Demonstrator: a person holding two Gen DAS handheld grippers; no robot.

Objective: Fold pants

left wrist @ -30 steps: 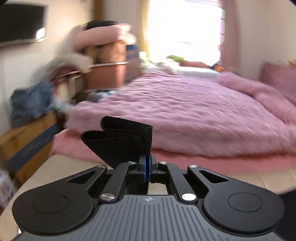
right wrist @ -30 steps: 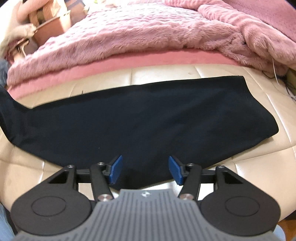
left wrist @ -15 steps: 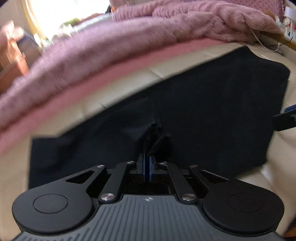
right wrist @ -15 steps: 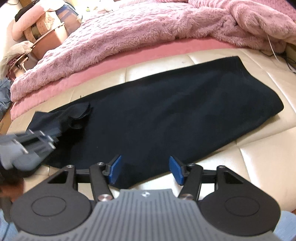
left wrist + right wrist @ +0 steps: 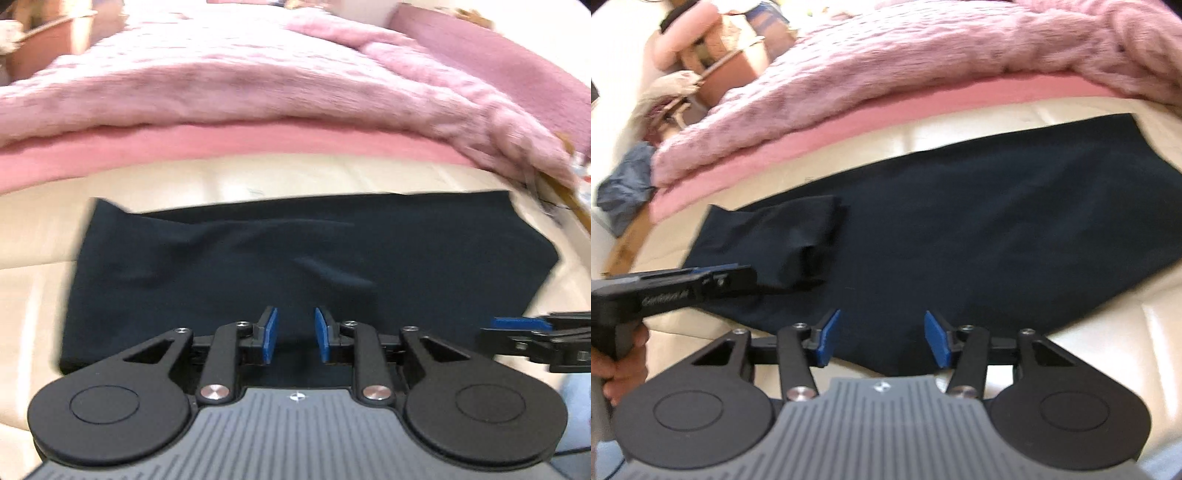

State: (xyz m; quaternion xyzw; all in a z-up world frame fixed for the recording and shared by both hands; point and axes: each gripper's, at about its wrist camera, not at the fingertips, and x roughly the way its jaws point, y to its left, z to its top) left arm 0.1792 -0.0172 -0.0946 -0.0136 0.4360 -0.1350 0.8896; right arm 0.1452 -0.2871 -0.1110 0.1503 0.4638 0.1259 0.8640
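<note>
Black pants (image 5: 295,258) lie flat on the cream bench (image 5: 221,177) at the foot of the bed. In the right wrist view the pants (image 5: 979,229) have their left leg end folded back over the rest (image 5: 798,236). My left gripper (image 5: 294,334) is open and empty, just above the near edge of the pants. My right gripper (image 5: 881,338) is open and empty over the near edge too. The right gripper shows at the right of the left wrist view (image 5: 532,334). The left gripper shows at the left of the right wrist view (image 5: 683,284).
A pink fluffy blanket (image 5: 258,74) covers the bed behind the bench. A pink sheet edge (image 5: 886,110) runs along it. Boxes and piled clothes (image 5: 713,62) stand at the far left, with a blue garment (image 5: 624,188) beside them.
My left gripper carried the leg end to the right over the pants, laid it down and opened. It has since drawn back to the near edge. My right gripper stayed open.
</note>
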